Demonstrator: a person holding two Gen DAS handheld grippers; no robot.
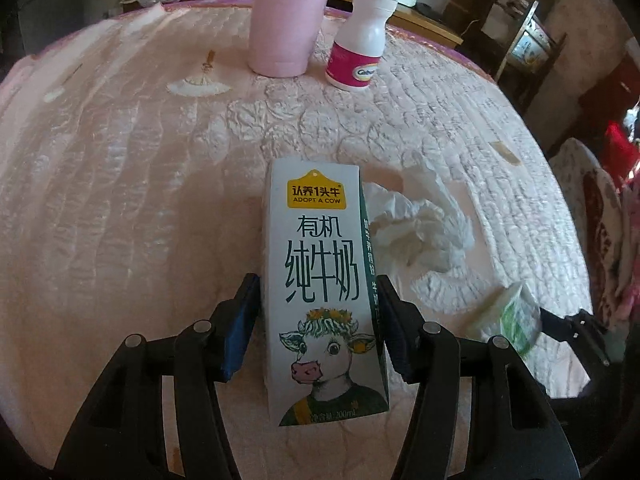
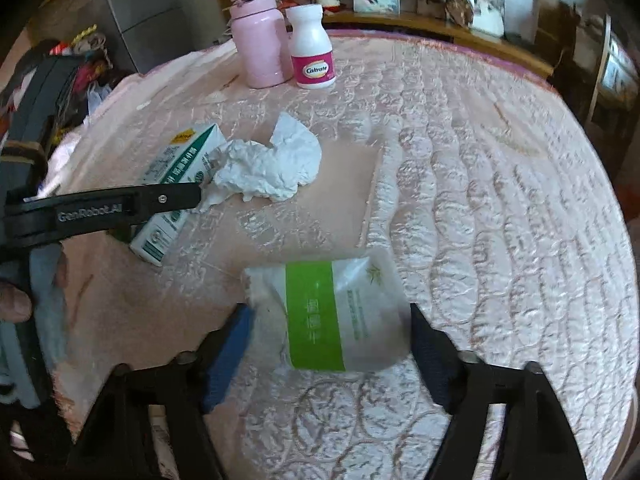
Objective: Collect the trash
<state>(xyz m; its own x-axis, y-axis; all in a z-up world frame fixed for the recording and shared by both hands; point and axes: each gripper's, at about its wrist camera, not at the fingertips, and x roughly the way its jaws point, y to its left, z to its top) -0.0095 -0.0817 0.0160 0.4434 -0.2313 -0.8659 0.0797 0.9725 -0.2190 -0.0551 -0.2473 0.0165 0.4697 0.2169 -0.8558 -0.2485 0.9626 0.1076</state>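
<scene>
A white milk carton [image 1: 320, 264] with a cow drawing lies flat on the pink quilt. My left gripper [image 1: 318, 280] straddles it, open, with the blue pads close beside its two long sides. To its right lies a crumpled white tissue [image 1: 424, 228]. In the right wrist view a tissue pack [image 2: 340, 312] with a green band lies between the open fingers of my right gripper [image 2: 332, 308], whose pads stand just off its ends. That view also shows the milk carton [image 2: 180, 156] under the left gripper's finger [image 2: 160, 200], touching the crumpled tissue [image 2: 272, 168].
A pink flask [image 2: 260, 44] and a white pill bottle [image 2: 312, 48] stand together at the far edge of the quilted bed [image 2: 500, 200]. A flat tan sheet [image 2: 348, 184] lies under the tissue. A person's hand [image 2: 16, 300] holds the left gripper. Cluttered furniture surrounds the bed.
</scene>
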